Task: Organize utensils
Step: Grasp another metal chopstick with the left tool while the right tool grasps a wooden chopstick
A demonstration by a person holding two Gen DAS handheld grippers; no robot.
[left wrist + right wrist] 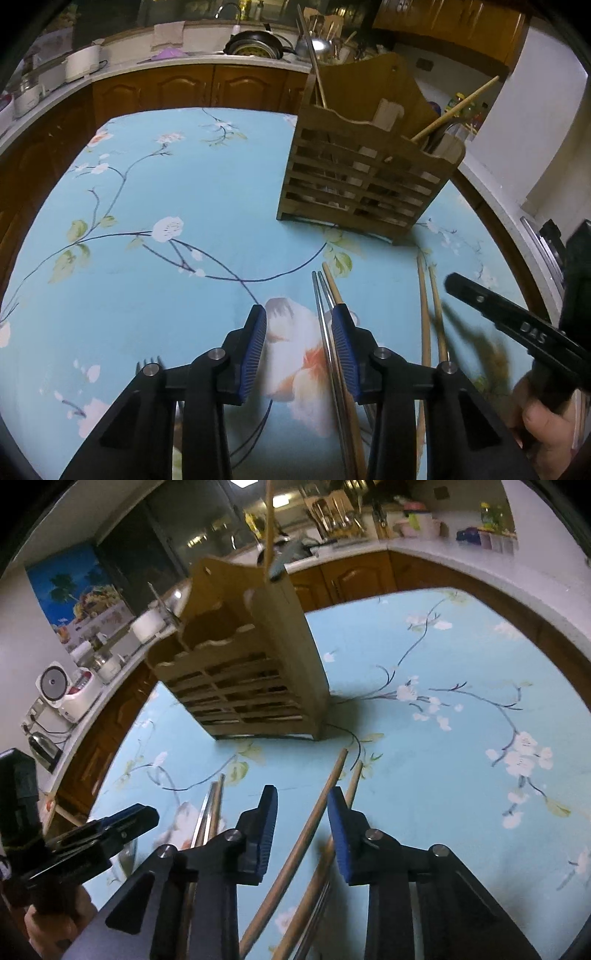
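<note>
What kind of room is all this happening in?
Most likely a home kitchen. A counter with wooden cabinets runs behind the table, a frying pan sits by the sink tap, and a rice cooker stands on the counter.

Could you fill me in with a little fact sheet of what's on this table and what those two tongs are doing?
Surface: blue floral tablecloth
Holder: slatted wooden utensil caddy, upright, already holding some utensils
Loose items: metal chopsticks; two wooden chopsticks; a fork, partly hidden
Left tongs: open, holding nothing, beside the metal chopsticks
Right tongs: open, straddling one wooden chopstick, not gripping
</note>
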